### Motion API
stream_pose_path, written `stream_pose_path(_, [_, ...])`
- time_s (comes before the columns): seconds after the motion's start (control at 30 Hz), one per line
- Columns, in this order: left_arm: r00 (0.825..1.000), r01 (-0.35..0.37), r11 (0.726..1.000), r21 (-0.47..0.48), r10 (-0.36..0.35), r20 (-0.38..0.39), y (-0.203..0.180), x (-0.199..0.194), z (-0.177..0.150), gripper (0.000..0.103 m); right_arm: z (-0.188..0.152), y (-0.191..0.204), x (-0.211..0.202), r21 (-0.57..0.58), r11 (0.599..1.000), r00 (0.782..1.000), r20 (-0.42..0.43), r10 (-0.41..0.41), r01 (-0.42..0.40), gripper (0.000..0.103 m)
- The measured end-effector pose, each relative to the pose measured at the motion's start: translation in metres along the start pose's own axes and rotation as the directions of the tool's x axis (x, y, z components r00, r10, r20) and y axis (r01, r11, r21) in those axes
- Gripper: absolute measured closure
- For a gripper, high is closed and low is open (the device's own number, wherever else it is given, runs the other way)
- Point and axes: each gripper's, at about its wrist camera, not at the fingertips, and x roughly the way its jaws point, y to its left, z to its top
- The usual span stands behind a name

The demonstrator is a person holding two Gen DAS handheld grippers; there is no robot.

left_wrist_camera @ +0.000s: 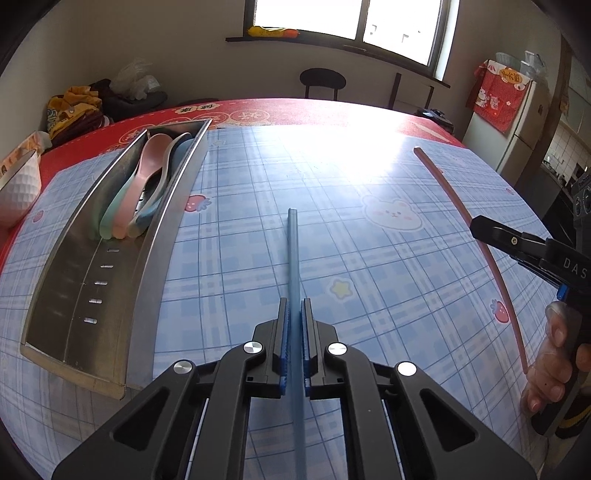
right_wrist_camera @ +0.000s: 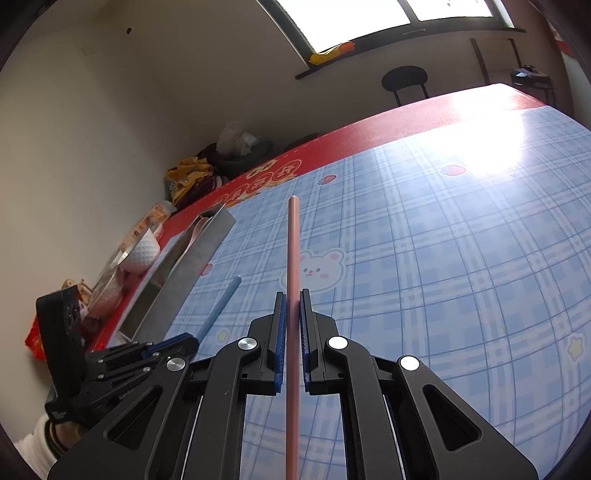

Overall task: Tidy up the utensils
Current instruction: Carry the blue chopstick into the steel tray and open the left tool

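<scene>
Daylight from the window (left_wrist_camera: 351,18) blows out, and I see harsh glare on the tablecloth (left_wrist_camera: 351,147). Fisheye bending darkens my corners; focus stays sharp.

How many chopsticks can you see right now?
2. The blue chopstick is clamped in the left tool; the pink chopstick is clamped in the right tool.

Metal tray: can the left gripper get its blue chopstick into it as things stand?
Probably yes. The left gripper is shut on the blue chopstick, the tray lies just to its left, and the near half is bare; the spoons fill only the far end.
</scene>
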Motion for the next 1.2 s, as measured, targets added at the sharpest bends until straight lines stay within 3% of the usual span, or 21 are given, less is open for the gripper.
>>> stream_pose_path(0.93, [0.994,0.059,0.997,-0.052,-0.054,0.093,0.01,-0.02,-0.004,0.097,0.0,0.006,0.01,-0.004,1.0,1.0,-0.006,-0.016,0.016,0.096])
stream_pose_path(1.2, [0.982,0.162,0.982,-0.098,-0.151,0.113,0.028,-0.047,0.0,0.097,-0.001,0.004,0.007,-0.001,1.0,1.0,-0.002,-0.008,0.008,0.096])
